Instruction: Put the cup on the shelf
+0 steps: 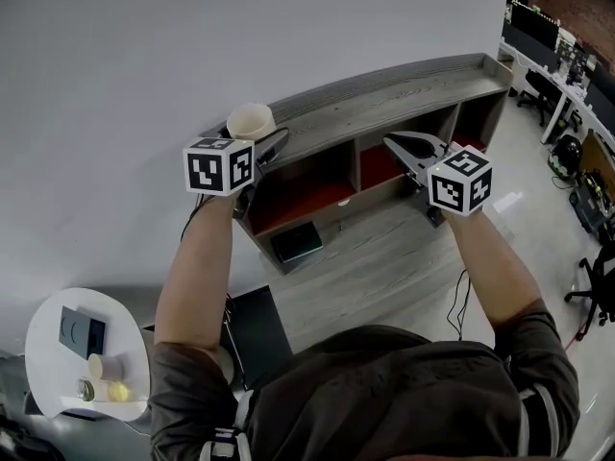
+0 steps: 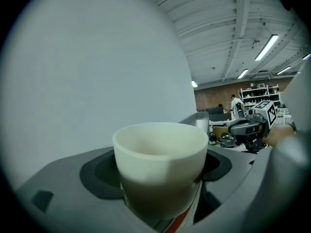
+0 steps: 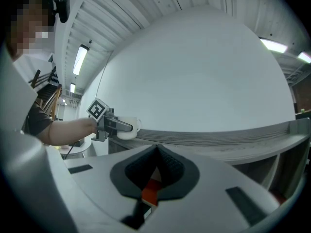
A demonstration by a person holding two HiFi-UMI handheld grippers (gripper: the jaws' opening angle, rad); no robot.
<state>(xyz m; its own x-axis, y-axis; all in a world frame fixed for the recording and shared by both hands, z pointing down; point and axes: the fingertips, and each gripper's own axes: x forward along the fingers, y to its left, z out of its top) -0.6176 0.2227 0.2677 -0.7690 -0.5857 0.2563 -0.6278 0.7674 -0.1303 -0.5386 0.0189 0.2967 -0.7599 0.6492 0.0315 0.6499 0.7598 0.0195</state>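
Note:
A cream cup (image 1: 251, 120) with a handle stands upright between the jaws of my left gripper (image 1: 276, 140), which is shut on it. In the left gripper view the cup (image 2: 160, 164) fills the gap between the grey jaws. It is at the left end of the grey wooden shelf top (image 1: 384, 94); whether it rests on the board I cannot tell. The right gripper view shows the cup (image 3: 127, 128) and left gripper (image 3: 114, 125) at that end of the shelf (image 3: 218, 137). My right gripper (image 1: 394, 144) is shut and holds nothing, in front of the shelf's middle.
The shelf has red-backed lower compartments (image 1: 380, 166) and stands against a white wall. A black box (image 1: 296, 242) lies on the floor before it. A round white table (image 1: 38, 353) with small items is at the lower left. Desks and chairs (image 1: 577, 75) are at the right.

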